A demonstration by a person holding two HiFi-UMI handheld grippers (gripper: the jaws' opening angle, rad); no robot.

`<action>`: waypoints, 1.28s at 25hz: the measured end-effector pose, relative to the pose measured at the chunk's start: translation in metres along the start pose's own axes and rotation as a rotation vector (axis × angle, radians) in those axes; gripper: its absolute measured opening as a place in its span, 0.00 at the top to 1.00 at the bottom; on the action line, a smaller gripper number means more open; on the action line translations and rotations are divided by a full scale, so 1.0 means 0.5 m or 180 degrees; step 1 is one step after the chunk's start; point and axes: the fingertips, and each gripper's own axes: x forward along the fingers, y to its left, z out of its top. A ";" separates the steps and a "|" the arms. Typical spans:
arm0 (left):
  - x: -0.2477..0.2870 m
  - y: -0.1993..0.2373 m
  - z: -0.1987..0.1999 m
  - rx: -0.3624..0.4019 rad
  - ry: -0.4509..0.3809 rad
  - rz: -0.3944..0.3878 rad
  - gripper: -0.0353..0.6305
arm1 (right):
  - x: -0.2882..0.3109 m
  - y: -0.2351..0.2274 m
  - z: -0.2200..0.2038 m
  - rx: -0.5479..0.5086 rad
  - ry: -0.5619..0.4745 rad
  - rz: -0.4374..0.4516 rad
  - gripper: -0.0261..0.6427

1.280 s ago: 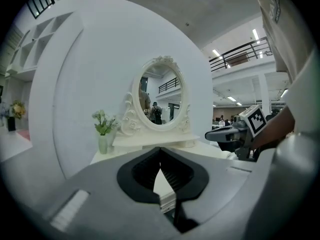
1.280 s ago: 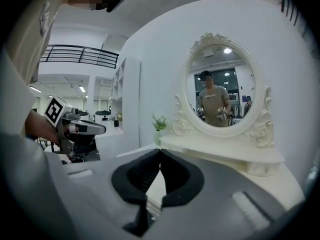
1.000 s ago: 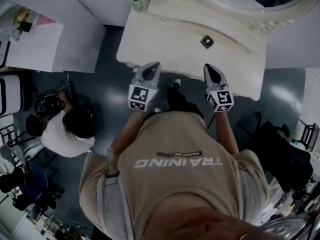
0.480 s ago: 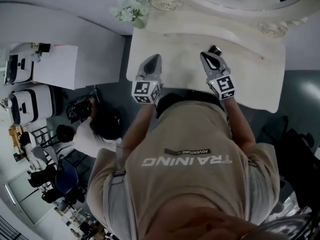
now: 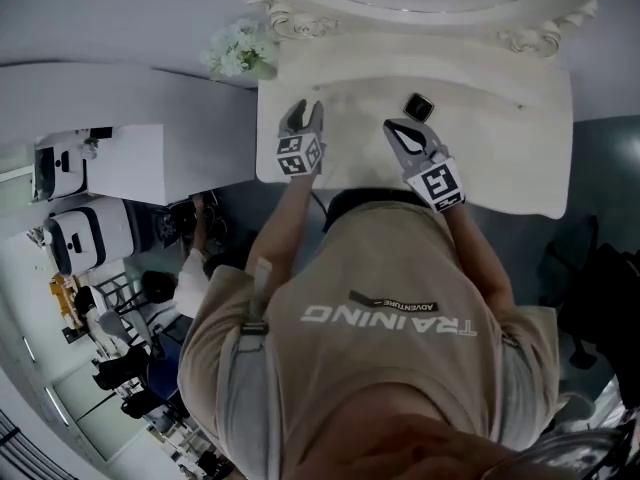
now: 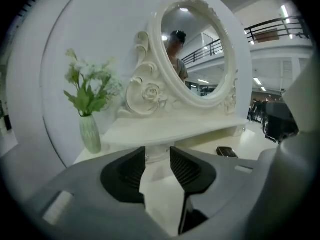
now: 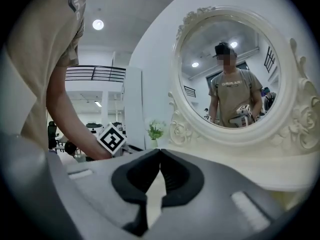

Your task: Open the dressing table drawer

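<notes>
The white dressing table [image 5: 500, 158] stands before me with its oval mirror [image 6: 195, 54] at the back. Its drawer is hidden below the top's front edge and behind my body. My left gripper [image 5: 303, 114] hangs over the left part of the tabletop. Its jaws [image 6: 157, 156] are opening, and only bare tabletop shows in the gap. My right gripper [image 5: 391, 127] is over the middle of the top with its tips [image 7: 160, 151] touching, shut on nothing. From the right gripper view, the left gripper's marker cube [image 7: 112, 138] shows to the left.
A small dark object [image 5: 418, 107] lies on the tabletop just beyond the right gripper. A vase of flowers [image 5: 240, 53] stands at the back left corner. A person [image 5: 195, 268] crouches on the floor to the left, near white machines [image 5: 85, 238].
Both grippers moved forward from the table's front edge to over the tabletop. The left gripper's jaws, shut before, now stand apart.
</notes>
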 end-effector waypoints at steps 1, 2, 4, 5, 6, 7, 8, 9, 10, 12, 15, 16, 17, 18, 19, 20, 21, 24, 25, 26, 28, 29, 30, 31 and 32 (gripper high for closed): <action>0.027 0.001 -0.018 0.0024 0.0084 -0.0018 0.73 | -0.004 -0.003 -0.007 0.0024 0.0028 -0.0001 0.96; 0.051 0.006 -0.032 0.0023 0.0147 0.0003 0.72 | -0.007 -0.006 -0.013 0.0049 0.0058 -0.0001 0.95; 0.084 0.026 -0.047 -0.0033 0.0196 0.0136 0.72 | -0.014 -0.004 -0.023 0.0073 0.0120 0.0005 0.95; 0.095 0.035 -0.051 -0.0067 0.0198 0.0201 0.72 | -0.019 -0.001 -0.027 0.0065 0.0151 0.0009 0.95; 0.105 0.041 -0.054 -0.0085 0.0209 0.0245 0.72 | -0.024 0.001 -0.031 0.0057 0.0181 0.0011 0.95; 0.114 0.047 -0.059 -0.0084 0.0240 0.0274 0.72 | -0.029 0.002 -0.035 0.0059 0.0209 0.0008 0.95; 0.122 0.051 -0.065 -0.0069 0.0286 0.0293 0.72 | -0.032 0.002 -0.039 0.0071 0.0234 0.0002 0.95; 0.130 0.053 -0.072 -0.0047 0.0333 0.0299 0.72 | -0.035 0.001 -0.043 0.0079 0.0259 -0.0004 0.95; 0.138 0.054 -0.077 -0.0026 0.0371 0.0298 0.72 | -0.038 0.001 -0.048 0.0071 0.0289 -0.0008 0.95; 0.151 0.058 -0.083 -0.0017 0.0397 0.0331 0.72 | -0.045 -0.001 -0.058 0.0032 0.0359 -0.0007 0.95; 0.162 0.077 -0.078 -0.0082 0.0331 0.0432 0.72 | -0.051 0.003 -0.074 0.0029 0.0454 -0.0004 0.95; 0.165 0.080 -0.077 -0.0096 0.0319 0.0438 0.72 | -0.053 0.003 -0.079 0.0033 0.0483 -0.0006 0.95; 0.168 0.079 -0.077 -0.0103 0.0319 0.0433 0.73 | -0.055 0.002 -0.084 0.0037 0.0507 -0.0013 0.95; 0.170 0.076 -0.077 -0.0103 0.0324 0.0425 0.75 | -0.057 0.000 -0.087 0.0038 0.0525 -0.0025 0.95; 0.172 0.073 -0.077 -0.0103 0.0326 0.0423 0.76 | -0.058 -0.004 -0.089 0.0040 0.0538 -0.0039 0.95; 0.172 0.071 -0.078 -0.0103 0.0325 0.0426 0.77 | -0.058 -0.008 -0.091 0.0051 0.0547 -0.0054 0.95; 0.173 0.071 -0.079 -0.0093 0.0325 0.0426 0.78 | -0.055 -0.012 -0.093 0.0072 0.0549 -0.0066 0.95; 0.170 0.069 -0.079 0.0010 0.0354 0.0394 0.79 | -0.044 -0.025 -0.097 0.0141 0.0533 -0.0095 0.95; 0.165 0.066 -0.079 0.0041 0.0367 0.0379 0.79 | -0.041 -0.028 -0.097 0.0164 0.0525 -0.0101 0.95; 0.159 0.063 -0.081 0.0060 0.0380 0.0370 0.79 | -0.037 -0.029 -0.097 0.0187 0.0514 -0.0103 0.96; 0.142 0.059 -0.090 0.0061 0.0403 0.0374 0.79 | -0.028 -0.030 -0.096 0.0212 0.0492 -0.0093 0.95; 0.132 0.056 -0.097 0.0052 0.0410 0.0388 0.79 | -0.022 -0.030 -0.096 0.0213 0.0483 -0.0081 0.95; 0.121 0.054 -0.104 0.0042 0.0420 0.0408 0.79 | -0.017 -0.029 -0.095 0.0213 0.0475 -0.0064 0.95; 0.110 0.051 -0.112 0.0031 0.0435 0.0429 0.79 | -0.013 -0.028 -0.095 0.0214 0.0469 -0.0045 0.95; 0.098 0.049 -0.122 0.0019 0.0457 0.0449 0.79 | -0.008 -0.027 -0.094 0.0212 0.0464 -0.0025 0.96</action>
